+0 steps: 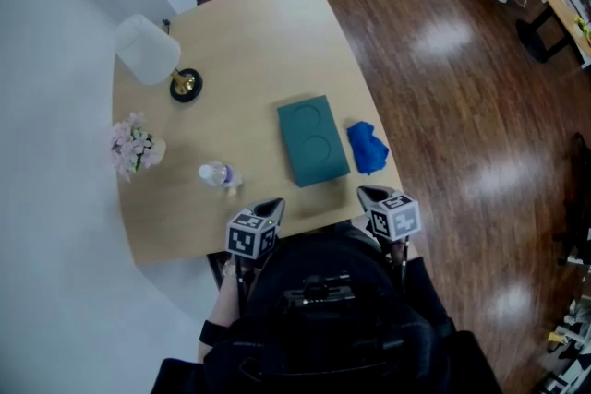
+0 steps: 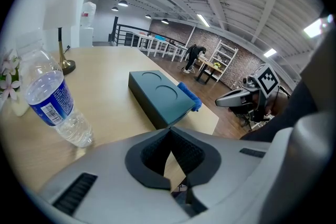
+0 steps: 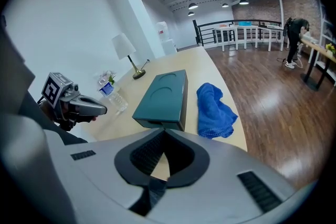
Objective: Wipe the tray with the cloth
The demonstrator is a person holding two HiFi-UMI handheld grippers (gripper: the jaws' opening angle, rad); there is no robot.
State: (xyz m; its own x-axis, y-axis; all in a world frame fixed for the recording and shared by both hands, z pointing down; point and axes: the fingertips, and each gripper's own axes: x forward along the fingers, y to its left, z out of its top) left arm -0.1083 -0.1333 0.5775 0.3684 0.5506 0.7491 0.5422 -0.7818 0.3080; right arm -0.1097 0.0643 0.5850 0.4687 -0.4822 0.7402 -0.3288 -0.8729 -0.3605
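- Tray: teal, two round recesses, laid flat toward the right edge of the tabletop.
- Cloth: blue, crumpled, laid just beside the tray's right side, by the right edge; gripped by neither tong.
- Left gripper, right gripper: both closed, nothing held, poised at the near edge.
- Stage: a cloth awaiting pickup and one set down after wiping are fitted equally.
- Handling: the tray is judged loose; sliding under wiping pressure is to be expected.
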